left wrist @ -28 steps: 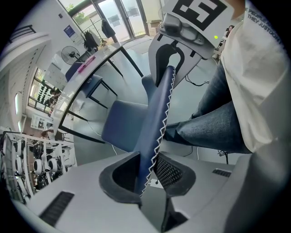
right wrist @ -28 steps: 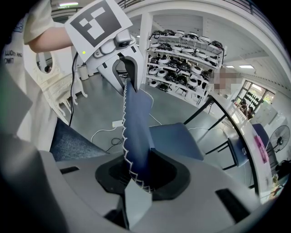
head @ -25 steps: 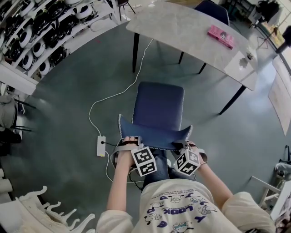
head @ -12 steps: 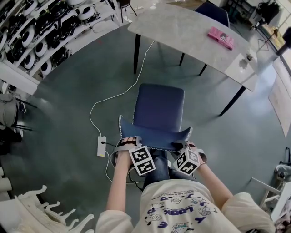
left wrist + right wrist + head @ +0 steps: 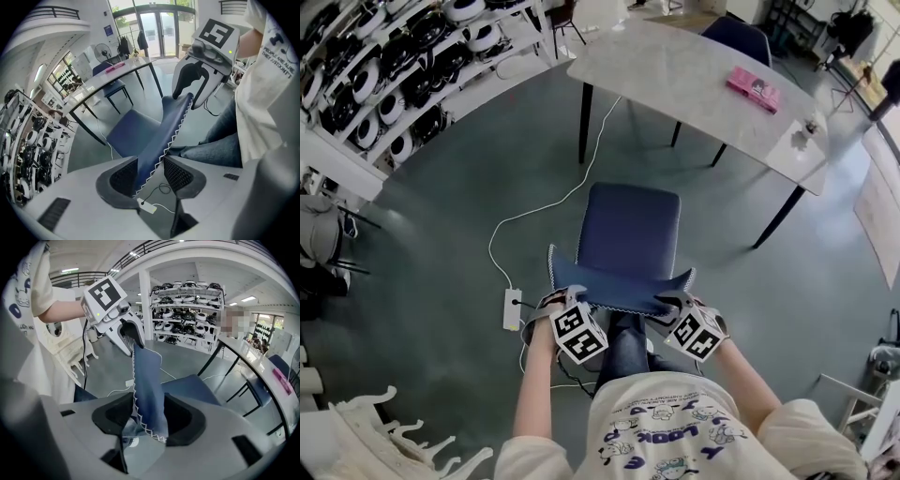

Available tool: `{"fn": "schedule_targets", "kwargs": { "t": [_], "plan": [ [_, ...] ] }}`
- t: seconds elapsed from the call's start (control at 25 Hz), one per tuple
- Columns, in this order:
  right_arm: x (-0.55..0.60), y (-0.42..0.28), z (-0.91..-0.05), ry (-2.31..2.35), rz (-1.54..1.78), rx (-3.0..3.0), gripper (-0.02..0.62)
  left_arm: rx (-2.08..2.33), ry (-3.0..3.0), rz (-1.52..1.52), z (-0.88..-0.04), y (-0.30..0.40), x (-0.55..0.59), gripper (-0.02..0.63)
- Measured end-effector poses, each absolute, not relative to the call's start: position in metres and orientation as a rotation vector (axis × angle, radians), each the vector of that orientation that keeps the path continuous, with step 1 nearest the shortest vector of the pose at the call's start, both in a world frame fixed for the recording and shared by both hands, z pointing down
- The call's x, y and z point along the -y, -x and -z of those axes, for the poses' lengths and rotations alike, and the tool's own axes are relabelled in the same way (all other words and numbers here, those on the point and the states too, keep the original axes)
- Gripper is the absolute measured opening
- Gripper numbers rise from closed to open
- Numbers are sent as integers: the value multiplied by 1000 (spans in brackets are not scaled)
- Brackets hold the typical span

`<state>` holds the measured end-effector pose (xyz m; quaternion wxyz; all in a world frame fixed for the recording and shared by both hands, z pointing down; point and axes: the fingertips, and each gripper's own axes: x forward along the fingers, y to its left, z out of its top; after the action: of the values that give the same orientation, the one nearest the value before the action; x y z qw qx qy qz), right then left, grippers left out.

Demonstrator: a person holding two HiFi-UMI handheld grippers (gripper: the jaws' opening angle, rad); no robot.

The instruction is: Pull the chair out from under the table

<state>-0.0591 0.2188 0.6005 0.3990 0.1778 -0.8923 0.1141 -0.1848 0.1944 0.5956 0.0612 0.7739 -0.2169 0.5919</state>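
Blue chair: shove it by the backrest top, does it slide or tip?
Probably slides: the floor looks smooth, though the chair hides its legs, so feet or castors are unclear. Pushing at the backrest top is high leverage, so it may rock. The stitched backrest looks thin yet holds its curve, likely stiff.

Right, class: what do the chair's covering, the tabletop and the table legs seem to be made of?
Chair: dark blue, matte upholstery, fabric or faux leather; white zigzag stitching runs along its edge.
Tabletop: pale grey, faintly mottled, slight sheen; stone or a stone-look laminate.
Table legs: thin, straight, black; probably painted metal.
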Motion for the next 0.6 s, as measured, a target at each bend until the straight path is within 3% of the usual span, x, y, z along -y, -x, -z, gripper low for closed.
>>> {"fn": "schedule_targets", "kwargs": {
  "t": [0.12,0.44,0.6],
  "plan": [
    [-217,56,-576,-481,-280,2306,207,709,-2368,-1694,-575,183,-196,191],
    [-169,49,-493,-784,-269,2493,172,1166,-2483,-1372,-486,188,-151,94],
    [-138,44,-432,-1001,-157,2567,101,1350,-2500,-1186,-443,186,-131,53]
  ]
}}
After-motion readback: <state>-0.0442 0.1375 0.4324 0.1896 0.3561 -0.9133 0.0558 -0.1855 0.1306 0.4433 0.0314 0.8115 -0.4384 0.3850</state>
